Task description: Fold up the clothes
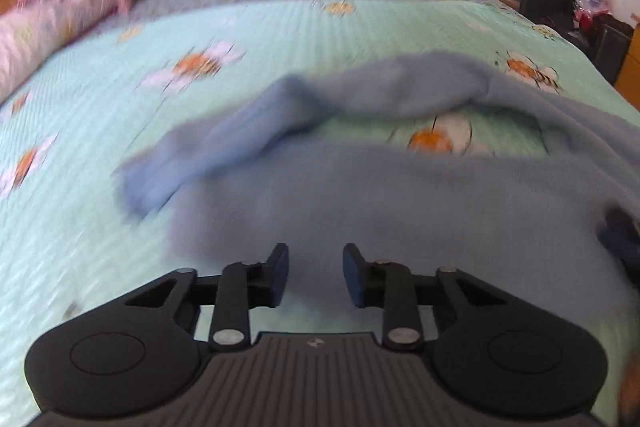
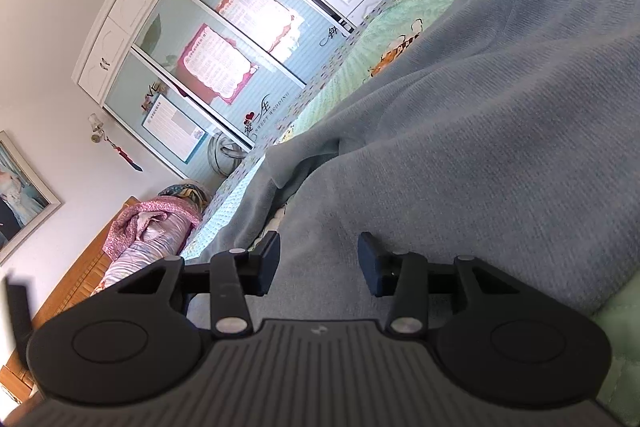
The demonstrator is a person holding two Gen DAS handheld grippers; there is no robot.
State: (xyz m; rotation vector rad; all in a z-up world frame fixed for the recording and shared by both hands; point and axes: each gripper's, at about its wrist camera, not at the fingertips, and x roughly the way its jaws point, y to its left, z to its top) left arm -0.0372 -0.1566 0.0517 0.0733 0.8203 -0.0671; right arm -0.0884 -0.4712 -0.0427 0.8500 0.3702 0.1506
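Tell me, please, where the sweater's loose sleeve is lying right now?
In the left wrist view the sleeve lies across the green flowered bedspread, stretching left from the blue sweater, ahead of the left gripper.

Both the left gripper (image 1: 316, 275) and right gripper (image 2: 319, 264) are matte black, with ribbed grey bases, silver pivot screws and seemingly dark-blue pads (image 1: 353, 277).

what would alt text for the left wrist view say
A blue knit sweater lies spread on a mint green floral bedspread, one sleeve flopped across it. The left gripper hovers over its near edge with jaws apart and empty; the picture is motion-blurred.
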